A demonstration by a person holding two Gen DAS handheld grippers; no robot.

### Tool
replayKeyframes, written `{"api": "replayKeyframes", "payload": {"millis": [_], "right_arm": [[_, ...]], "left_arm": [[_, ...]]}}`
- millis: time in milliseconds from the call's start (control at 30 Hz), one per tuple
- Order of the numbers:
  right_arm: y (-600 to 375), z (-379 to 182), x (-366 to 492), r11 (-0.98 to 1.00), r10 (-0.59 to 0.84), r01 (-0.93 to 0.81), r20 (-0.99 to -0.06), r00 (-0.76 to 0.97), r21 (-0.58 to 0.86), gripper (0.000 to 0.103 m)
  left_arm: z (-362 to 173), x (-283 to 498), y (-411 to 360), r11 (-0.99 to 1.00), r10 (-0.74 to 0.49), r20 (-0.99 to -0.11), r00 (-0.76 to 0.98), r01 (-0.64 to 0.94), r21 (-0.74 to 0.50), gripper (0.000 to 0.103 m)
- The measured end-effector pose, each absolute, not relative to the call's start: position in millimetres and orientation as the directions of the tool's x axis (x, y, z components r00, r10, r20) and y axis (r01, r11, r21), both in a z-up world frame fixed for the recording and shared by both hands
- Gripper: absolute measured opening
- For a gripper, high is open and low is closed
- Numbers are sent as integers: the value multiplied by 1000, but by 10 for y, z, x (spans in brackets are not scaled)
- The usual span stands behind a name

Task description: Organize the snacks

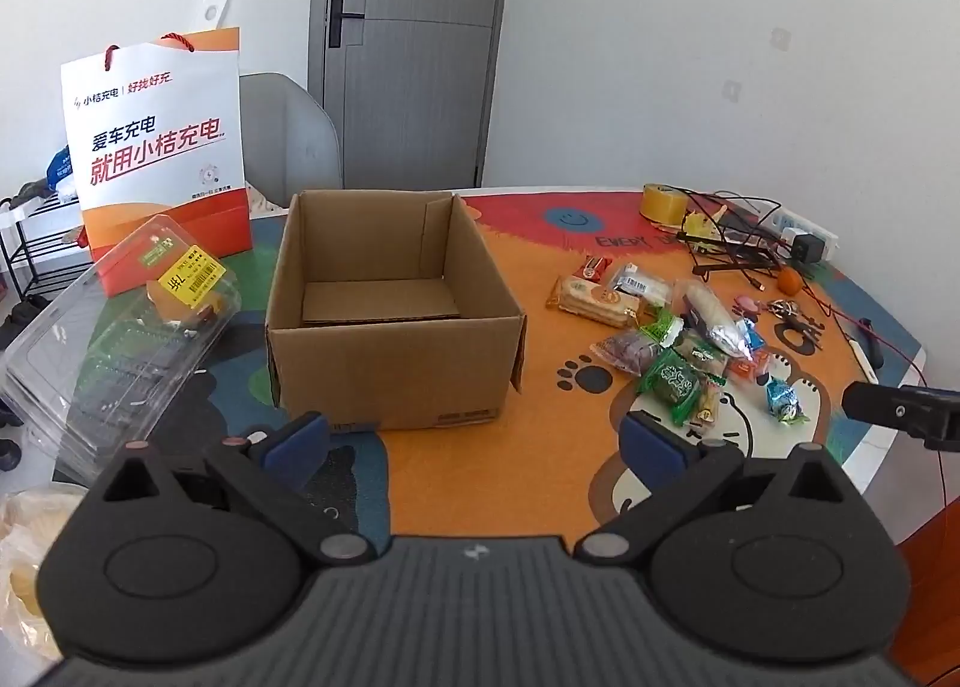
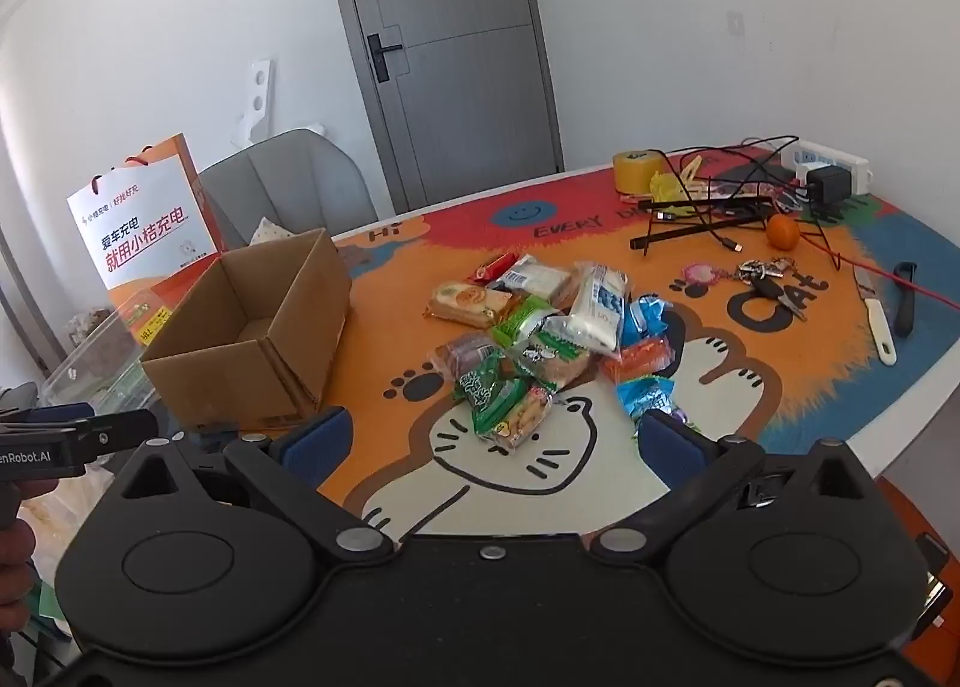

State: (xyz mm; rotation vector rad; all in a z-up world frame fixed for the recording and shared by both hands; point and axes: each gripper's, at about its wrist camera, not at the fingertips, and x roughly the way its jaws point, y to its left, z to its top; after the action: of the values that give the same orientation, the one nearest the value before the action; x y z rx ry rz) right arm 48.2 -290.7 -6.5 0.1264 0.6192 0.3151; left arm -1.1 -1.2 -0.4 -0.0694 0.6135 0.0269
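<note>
Open lane down the middle: bare mat point(image 1: 540, 465) lies between the cardboard box point(image 1: 390, 309) and the snack pile point(image 1: 672, 339), wide enough for a gripper. The box's mouth faces up, unobstructed, walls standing all round. Left of it, clear plastic containers point(image 1: 114, 339) and a paper bag point(image 1: 159, 147) crowd that flank. Far right, a tangle of cables point(image 2: 726, 189), a tape roll point(image 2: 636, 171) and an orange point(image 2: 783, 232) block the back edge; a knife point(image 2: 876, 315) lies right of the pile.

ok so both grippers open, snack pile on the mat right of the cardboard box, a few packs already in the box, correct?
Not quite. The cardboard box is empty: the left wrist view shows only its bare floor. The rest holds: left gripper and right gripper are open, and the snack pile lies on the mat, right of the box.
</note>
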Motion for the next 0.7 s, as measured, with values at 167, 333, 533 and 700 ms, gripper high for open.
{"api": "replayKeyframes", "payload": {"millis": [167,333,533,700], "right_arm": [[-2896,-138,402,945,327,-254,-538,777,207,103],[-2900,-105,477,950,312,-237,-575,756,203,103],[-2914,-57,479,950,310,-232,-575,757,208,103],[-2903,-56,474,950,312,-240,-569,761,200,103]], "left_arm": [[-74,-74,-56,997,8,-575,818,-52,-59,102],[15,-13,36,993,-35,-596,803,-37,-108,102],[25,-30,13,995,-33,-594,804,-28,-92,102],[48,-41,5,996,-37,-593,805,-16,-84,102]]}}
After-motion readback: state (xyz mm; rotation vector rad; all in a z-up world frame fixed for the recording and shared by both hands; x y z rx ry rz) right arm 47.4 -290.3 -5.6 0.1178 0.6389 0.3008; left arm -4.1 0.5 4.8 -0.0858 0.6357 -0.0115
